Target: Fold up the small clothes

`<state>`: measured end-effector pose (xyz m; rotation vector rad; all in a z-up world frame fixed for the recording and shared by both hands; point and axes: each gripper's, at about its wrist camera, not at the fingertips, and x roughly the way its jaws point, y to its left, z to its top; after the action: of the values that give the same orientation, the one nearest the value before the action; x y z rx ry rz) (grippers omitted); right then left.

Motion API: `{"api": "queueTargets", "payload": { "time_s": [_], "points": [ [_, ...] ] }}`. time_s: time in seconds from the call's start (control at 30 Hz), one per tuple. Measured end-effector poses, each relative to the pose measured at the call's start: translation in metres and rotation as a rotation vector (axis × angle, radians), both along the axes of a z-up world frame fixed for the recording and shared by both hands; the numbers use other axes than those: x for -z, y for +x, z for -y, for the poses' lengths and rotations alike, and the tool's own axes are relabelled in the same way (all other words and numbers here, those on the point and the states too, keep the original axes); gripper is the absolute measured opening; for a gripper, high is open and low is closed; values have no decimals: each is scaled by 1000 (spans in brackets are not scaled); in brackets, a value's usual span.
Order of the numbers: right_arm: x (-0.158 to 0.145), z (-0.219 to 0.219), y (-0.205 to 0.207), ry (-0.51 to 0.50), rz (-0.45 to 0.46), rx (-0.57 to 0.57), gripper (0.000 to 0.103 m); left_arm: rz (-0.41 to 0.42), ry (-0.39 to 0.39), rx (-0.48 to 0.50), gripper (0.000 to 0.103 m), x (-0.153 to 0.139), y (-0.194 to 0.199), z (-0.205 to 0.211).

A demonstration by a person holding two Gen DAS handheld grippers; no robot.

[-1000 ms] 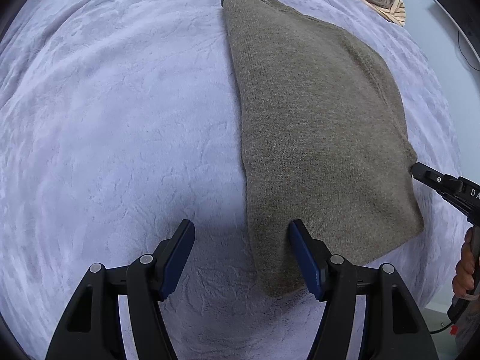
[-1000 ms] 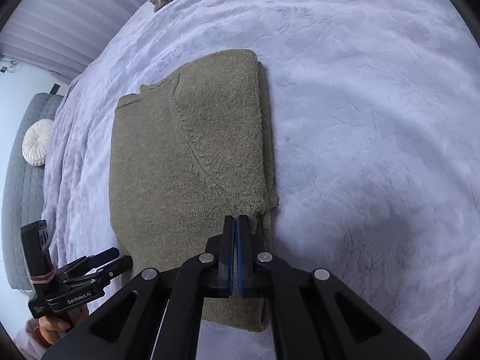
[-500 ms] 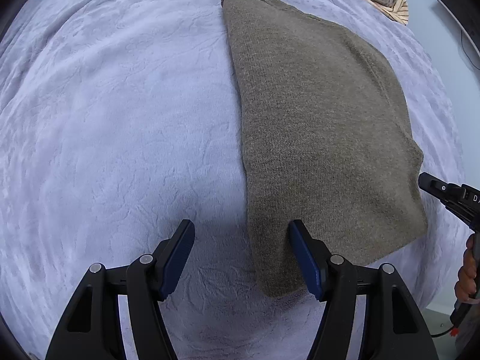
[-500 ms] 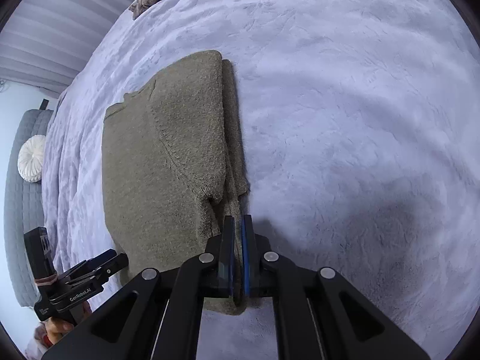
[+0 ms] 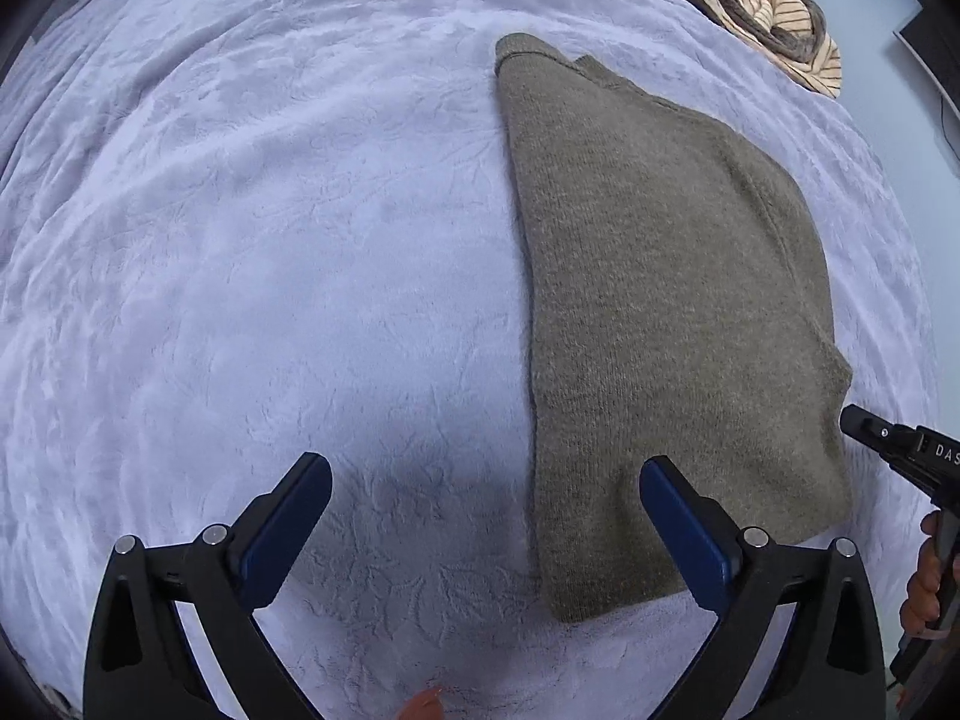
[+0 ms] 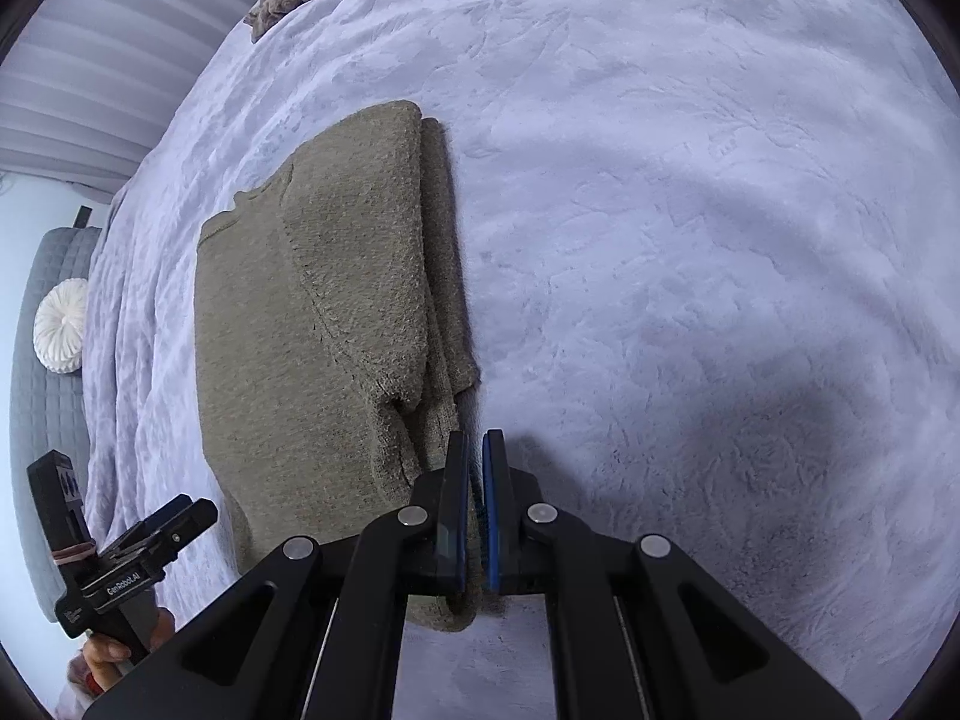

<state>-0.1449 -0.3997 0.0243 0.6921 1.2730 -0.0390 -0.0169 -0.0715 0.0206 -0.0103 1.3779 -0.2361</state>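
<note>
Sweater long axis runs straight away from both claws on the bed — right claw, nearly pressed together, sits on its near-right edge, maybe pinching it — left claw spread wide at the near-left corner.

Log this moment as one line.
left gripper open, beside sweater | right gripper nearly closed at its edge | blanket underneath

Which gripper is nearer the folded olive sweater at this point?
Right. The right gripper is at the sweater edge, slightly parted; the left gripper hovers open, straddling its other edge.
</note>
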Motion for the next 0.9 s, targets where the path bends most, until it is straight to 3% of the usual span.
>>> {"api": "queueTargets", "payload": {
  "time_s": [0.1,0.17,0.2,0.23,0.67,0.7,0.8,0.9],
  "points": [
    [-1,2,2,-3,7,-3,9,-18,-26,-32,103,3,9,-8],
    [-3,5,4,0,21,-4,27,-31,-55,-52,103,6,18,-11],
    [-5,6,5,5,32,-1,50,-31,-62,-58,103,7,21,-11],
    [-7,8,6,16,46,3,57,-31,-61,-64,103,8,26,-11],
    [4,20,66,75,104,-6,55,-7,-136,-82,103,14,84,30],
    [7,19,71,86,107,-9,52,-9,-137,-81,103,16,86,32],
    [15,14,85,120,92,-29,8,-14,-135,-75,103,22,87,41],
    [-5,1,86,25,170,-113,8,-17,-134,-75,103,25,88,45]
  ]
}}
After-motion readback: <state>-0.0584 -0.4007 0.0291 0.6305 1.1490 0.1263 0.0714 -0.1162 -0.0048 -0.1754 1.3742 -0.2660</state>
